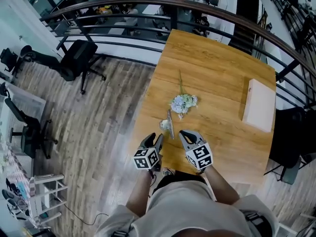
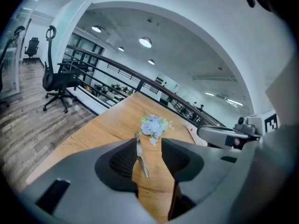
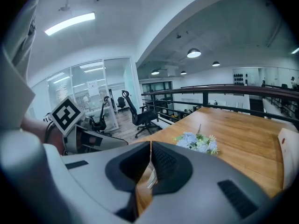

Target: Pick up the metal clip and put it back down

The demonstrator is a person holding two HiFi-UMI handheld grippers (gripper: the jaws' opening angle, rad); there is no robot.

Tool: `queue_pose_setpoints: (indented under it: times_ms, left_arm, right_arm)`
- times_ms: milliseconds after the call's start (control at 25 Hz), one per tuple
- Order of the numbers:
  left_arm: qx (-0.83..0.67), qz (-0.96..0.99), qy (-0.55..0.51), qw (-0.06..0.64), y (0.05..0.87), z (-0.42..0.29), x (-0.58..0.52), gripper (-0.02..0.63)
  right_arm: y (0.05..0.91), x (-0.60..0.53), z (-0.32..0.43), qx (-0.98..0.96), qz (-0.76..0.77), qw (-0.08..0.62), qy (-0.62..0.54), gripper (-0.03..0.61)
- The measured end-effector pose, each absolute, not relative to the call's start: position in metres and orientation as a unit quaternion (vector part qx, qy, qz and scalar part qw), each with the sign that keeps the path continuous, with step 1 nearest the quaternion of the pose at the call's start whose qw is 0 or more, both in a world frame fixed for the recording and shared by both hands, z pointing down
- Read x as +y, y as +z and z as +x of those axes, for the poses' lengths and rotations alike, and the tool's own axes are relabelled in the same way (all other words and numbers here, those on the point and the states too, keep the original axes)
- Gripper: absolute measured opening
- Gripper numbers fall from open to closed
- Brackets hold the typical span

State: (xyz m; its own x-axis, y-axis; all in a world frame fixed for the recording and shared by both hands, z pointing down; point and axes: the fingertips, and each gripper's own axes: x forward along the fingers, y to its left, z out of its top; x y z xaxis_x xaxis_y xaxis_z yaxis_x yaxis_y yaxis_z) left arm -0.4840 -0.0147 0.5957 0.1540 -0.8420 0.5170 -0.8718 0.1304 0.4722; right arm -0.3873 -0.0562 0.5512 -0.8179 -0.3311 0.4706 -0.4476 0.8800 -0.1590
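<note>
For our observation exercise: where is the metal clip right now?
In the head view, the metal clip lies on the table, just beyond the left gripper and beside the flowers.

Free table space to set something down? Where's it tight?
Bare wood: the far half of the table beyond the flower bunch, and the strip between the flower bunch and the pale box. Crowded: the near edge, where the metal clip lies between the flower bunch, left gripper and right gripper.

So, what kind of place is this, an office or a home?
Most likely an open-plan office, perhaps on a raised level. A long railing runs past the wooden table, black swivel chairs stand on the plank floor, and glass-walled rooms show in the right gripper view.
</note>
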Motion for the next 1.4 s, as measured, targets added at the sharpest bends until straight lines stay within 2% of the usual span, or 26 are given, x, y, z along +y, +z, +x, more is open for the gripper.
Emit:
queue_pose_setpoints:
  times_ms: [200, 360, 800, 1400]
  left_arm:
    - [-0.639, 0.690, 0.022, 0.339, 0.561, -0.462, 0.013, 0.084]
    - [-0.639, 0.702, 0.037, 0.314, 0.549, -0.443, 0.042, 0.041]
    - [-0.633, 0.724, 0.057, 0.270, 0.525, -0.403, 0.081, 0.032]
    - [-0.676, 0.715, 0.022, 0.177, 0.432, -0.346, 0.058, 0.029]
  right_arm:
    - [0.536, -0.014, -0.383, -0.946, 0.213, 0.207, 0.131, 0.028]
    - [0.529, 0.022, -0.368, -0.945, 0.228, 0.193, 0.135, 0.028]
    - [0.516, 0.065, -0.328, -0.939, 0.257, 0.190, 0.130, 0.028]
    - [0.418, 0.031, -0.273, -0.956, 0.270, 0.106, 0.048, 0.026]
